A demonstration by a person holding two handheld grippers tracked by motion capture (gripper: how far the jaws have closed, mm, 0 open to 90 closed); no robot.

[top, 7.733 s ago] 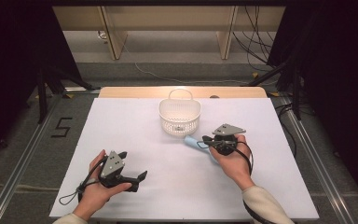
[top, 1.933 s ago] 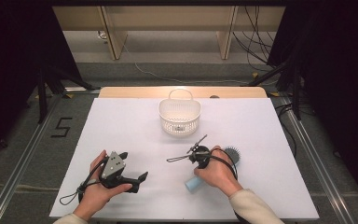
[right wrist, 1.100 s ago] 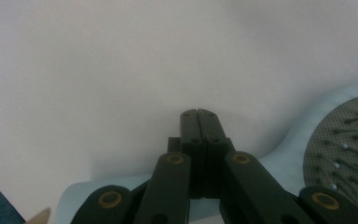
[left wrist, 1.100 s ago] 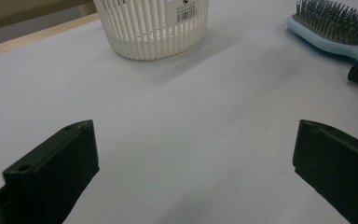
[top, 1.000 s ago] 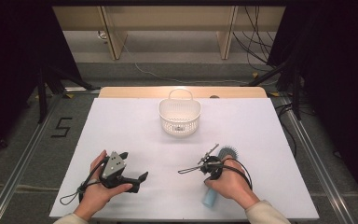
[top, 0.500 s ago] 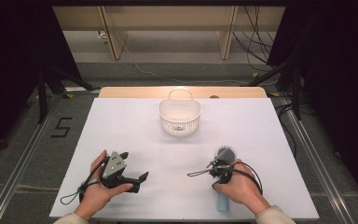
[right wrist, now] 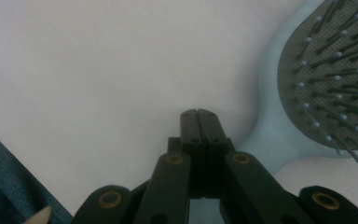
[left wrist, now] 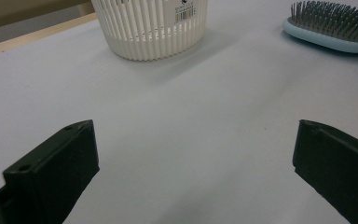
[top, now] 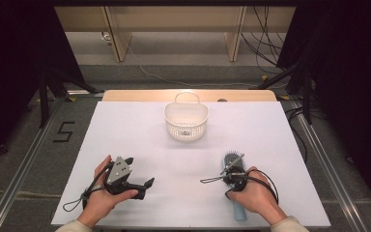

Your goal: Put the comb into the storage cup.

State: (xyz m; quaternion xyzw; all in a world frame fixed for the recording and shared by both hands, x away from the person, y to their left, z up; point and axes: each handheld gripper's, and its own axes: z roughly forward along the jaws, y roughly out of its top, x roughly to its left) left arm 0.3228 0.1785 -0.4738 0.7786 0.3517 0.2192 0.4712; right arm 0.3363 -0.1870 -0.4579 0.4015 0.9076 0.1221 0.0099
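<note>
A light-blue hairbrush [top: 233, 161] lies bristles up on the white table [top: 125, 130] at the front right, its handle pointing to the front edge. My right gripper [top: 205, 181] sits over the brush's neck with the hand on the handle. Its jaws are shut tip to tip with nothing between them [right wrist: 198, 114], and the brush head [right wrist: 326, 79] lies just to their right. My left gripper [top: 140, 172] rests at the front left, wide open and holding nothing [left wrist: 193, 158]. It looks toward the brush [left wrist: 331, 23].
A white slatted basket [top: 186, 121] with a handle stands at the back middle of the table, close ahead in the left gripper view [left wrist: 149, 28]. Blue denim [right wrist: 0, 186] shows at the lower left of the right gripper view.
The brush went with my right hand from beside the basket to the front right, its handle swinging toward the front edge. The left gripper has stayed still.
</note>
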